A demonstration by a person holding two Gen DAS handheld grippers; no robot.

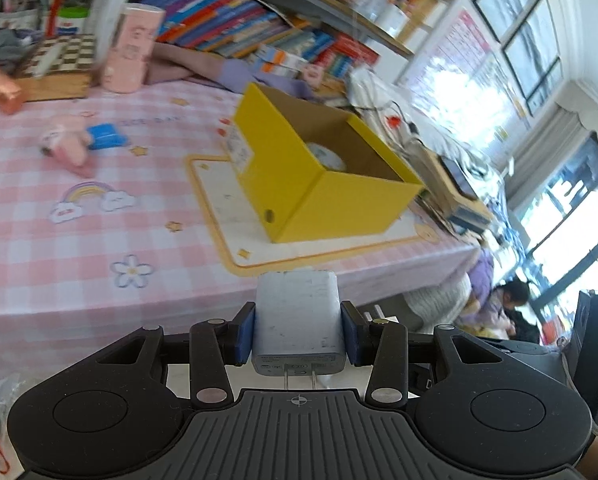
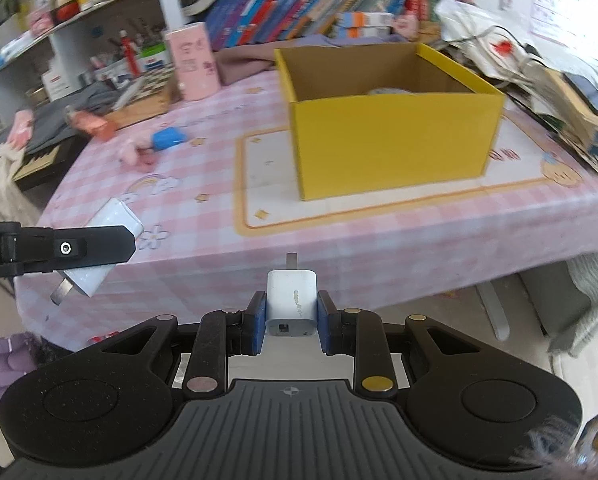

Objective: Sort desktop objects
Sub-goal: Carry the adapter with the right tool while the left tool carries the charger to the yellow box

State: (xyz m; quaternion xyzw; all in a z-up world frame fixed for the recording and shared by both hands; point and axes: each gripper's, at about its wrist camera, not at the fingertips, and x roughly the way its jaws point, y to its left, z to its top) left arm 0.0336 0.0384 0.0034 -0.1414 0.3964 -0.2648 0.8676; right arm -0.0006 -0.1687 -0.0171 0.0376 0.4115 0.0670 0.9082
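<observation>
Each gripper, left (image 1: pixel 298 328) and right (image 2: pixel 292 314), clamps a white charger (image 1: pixel 298 320), presumably bound for the yellow box (image 2: pixel 391 120).

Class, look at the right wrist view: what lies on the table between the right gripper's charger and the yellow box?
Only the pink checked tablecloth and the orange-bordered mat lie between the small white charger and the yellow box, in the right wrist view.

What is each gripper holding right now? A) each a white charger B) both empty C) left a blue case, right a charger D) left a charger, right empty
A: the left gripper is clamped on a larger white charger with its prongs pointing back at the camera, and the right gripper pinches a smaller white charger.
</observation>
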